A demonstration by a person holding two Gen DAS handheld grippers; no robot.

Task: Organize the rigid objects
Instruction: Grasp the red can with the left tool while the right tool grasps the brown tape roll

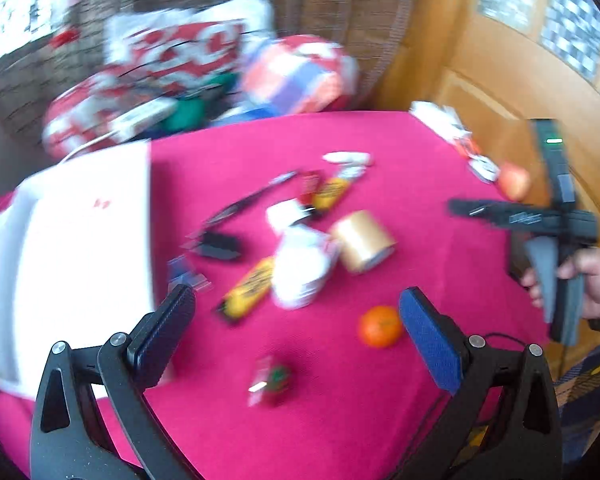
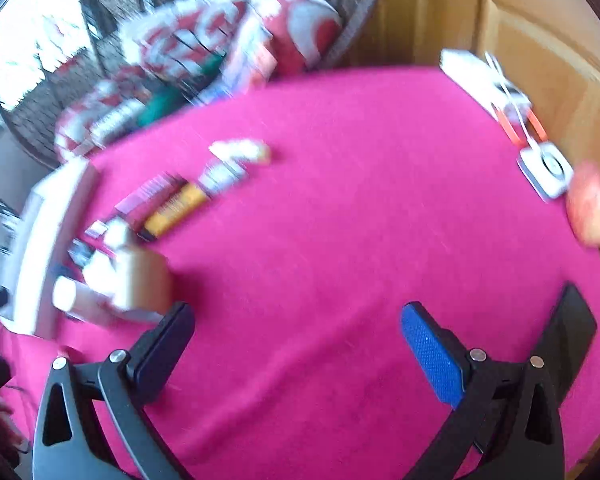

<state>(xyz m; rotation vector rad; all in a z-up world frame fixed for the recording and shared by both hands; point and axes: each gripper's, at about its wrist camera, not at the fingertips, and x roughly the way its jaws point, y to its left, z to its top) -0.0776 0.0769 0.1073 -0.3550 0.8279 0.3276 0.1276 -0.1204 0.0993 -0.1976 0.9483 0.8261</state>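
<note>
Both views are motion-blurred. My left gripper (image 1: 296, 320) is open and empty above the pink tablecloth (image 1: 380, 152). Ahead of it lie a tape roll (image 1: 363, 241), a white bottle (image 1: 302, 266), two yellow bars (image 1: 248, 286) (image 1: 331, 194), a black pen (image 1: 252, 200), an orange (image 1: 380, 326) and a small red item (image 1: 270, 380). My right gripper (image 2: 296, 328) is open and empty over bare cloth (image 2: 340, 220); it also shows at the right of the left wrist view (image 1: 556, 216). The tape roll (image 2: 144, 280) and a yellow bar (image 2: 176, 210) lie at its left.
A white box (image 1: 76, 248) stands at the table's left. An apple (image 2: 594, 204) and a small white device (image 2: 546, 172) lie at the right edge, with white and orange items (image 2: 496, 88) behind. Red-and-white bags (image 1: 172, 64) are piled beyond the table. A wooden door (image 1: 500, 60) is at the right.
</note>
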